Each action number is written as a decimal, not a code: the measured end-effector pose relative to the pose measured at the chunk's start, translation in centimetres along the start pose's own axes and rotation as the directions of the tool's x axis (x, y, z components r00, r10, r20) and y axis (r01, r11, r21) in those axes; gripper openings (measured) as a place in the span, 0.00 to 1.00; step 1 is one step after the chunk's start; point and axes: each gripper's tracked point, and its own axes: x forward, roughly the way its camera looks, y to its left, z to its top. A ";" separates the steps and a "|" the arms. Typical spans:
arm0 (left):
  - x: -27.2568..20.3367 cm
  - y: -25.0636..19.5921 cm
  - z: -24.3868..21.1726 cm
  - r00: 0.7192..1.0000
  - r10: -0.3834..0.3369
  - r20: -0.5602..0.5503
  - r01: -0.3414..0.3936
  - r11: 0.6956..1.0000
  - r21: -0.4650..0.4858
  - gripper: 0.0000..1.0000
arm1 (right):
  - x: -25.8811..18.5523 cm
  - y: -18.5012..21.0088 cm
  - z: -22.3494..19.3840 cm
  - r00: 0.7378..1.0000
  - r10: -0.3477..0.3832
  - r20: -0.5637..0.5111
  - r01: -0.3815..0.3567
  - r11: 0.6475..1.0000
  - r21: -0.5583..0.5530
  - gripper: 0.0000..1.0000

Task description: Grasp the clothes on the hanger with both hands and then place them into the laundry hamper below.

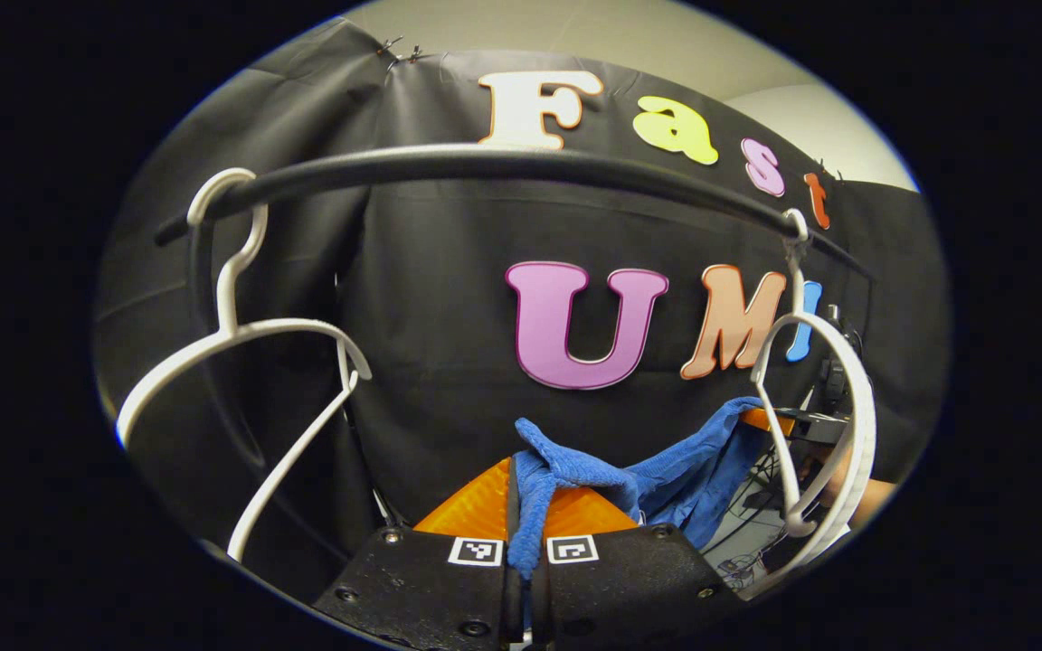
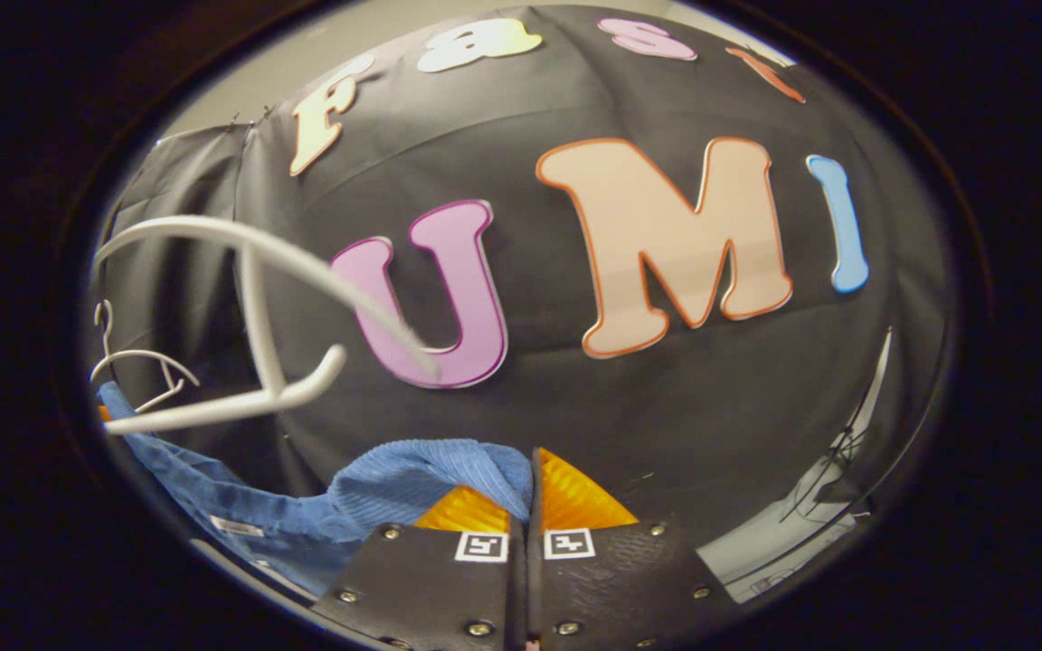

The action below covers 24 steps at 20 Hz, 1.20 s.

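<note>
Left gripper (image 1: 525, 506): orange fingers clamped on a bunched fold of the blue garment (image 1: 666, 470), below the black rail (image 1: 503, 167). The cloth runs from there toward the far gripper (image 1: 788, 420) under the rail's right end. Two bare white hangers (image 1: 241, 362) hang on the rail, one near each end. Right gripper (image 2: 528, 502): fingers pressed together, blue garment (image 2: 431, 479) pinched between them, draping off left beneath a white hanger (image 2: 259, 344).

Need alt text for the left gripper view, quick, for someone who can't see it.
The left claw is shut on a blue garment, which stretches right toward the other claw. Above, two bare white hangers hang on a black rail.
</note>
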 end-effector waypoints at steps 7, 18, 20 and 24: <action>-2.4 0.1 -3.5 0.998 0.036 -0.046 -0.034 0.999 0.035 0.04 | -3.3 1.8 -5.6 0.994 0.050 -0.097 -0.052 0.998 -0.017 0.01; -9.5 -2.8 -9.1 0.990 0.054 -0.131 -0.049 0.998 0.037 0.04 | -14.0 3.7 -10.5 0.983 0.131 -0.130 -0.131 0.991 0.013 0.01; -10.6 -4.1 -9.9 0.989 0.039 -0.143 -0.035 0.999 0.028 0.04 | -16.0 3.8 -11.1 0.980 0.146 -0.134 -0.144 0.989 0.024 0.01; -12.2 -6.6 -10.1 0.994 0.022 -0.105 -0.019 0.999 0.029 0.04 | -19.8 4.5 -10.8 0.979 0.166 -0.121 -0.165 0.986 0.023 0.01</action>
